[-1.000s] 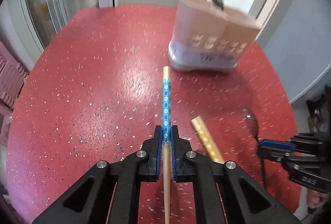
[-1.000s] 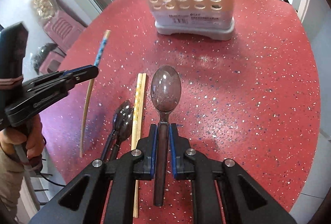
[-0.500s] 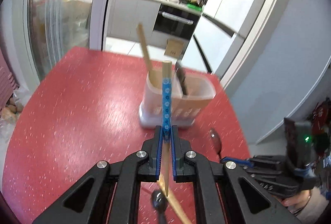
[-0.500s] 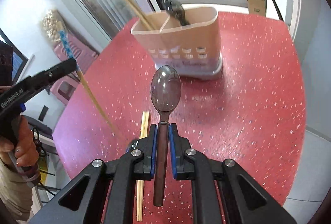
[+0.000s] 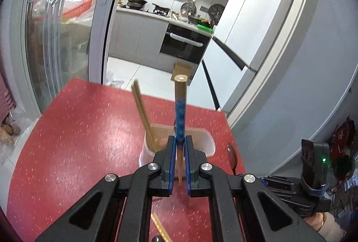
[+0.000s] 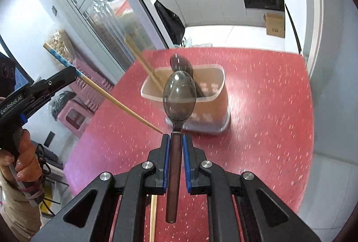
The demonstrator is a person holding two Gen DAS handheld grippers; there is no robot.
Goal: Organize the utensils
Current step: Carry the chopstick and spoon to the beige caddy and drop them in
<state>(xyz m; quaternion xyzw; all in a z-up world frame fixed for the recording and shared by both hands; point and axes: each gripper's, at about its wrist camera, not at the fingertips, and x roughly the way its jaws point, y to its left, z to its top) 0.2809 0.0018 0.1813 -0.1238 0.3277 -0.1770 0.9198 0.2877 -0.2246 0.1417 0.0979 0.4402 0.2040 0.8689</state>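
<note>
My left gripper [image 5: 179, 141] is shut on a wooden chopstick with a blue flowered band [image 5: 180, 112], which stands up high above the red table [image 5: 78, 130]. The same chopstick [image 6: 111, 98] slants down from the left gripper [image 6: 73, 72] in the right wrist view. My right gripper [image 6: 176, 136] is shut on the handle of a dark spoon [image 6: 179, 98], bowl forward. Ahead of both stands the beige utensil holder [image 6: 212, 105], also seen as the holder [image 5: 201, 141] behind my left fingers. It holds a pair of chopsticks [image 5: 143, 116] and a dark spoon [image 6: 179, 60].
A loose chopstick [image 5: 160, 228] lies on the table below my left gripper, and the same loose chopstick [image 6: 153, 217] shows under my right one. A person's hand [image 6: 24, 163] grips the left tool. Pink stools [image 6: 76, 114] stand beside the table's left edge.
Both grippers have risen from near the tabletop, carrying the blue-banded chopstick and the spoon up. The holder now sits lower and closer in both views.
</note>
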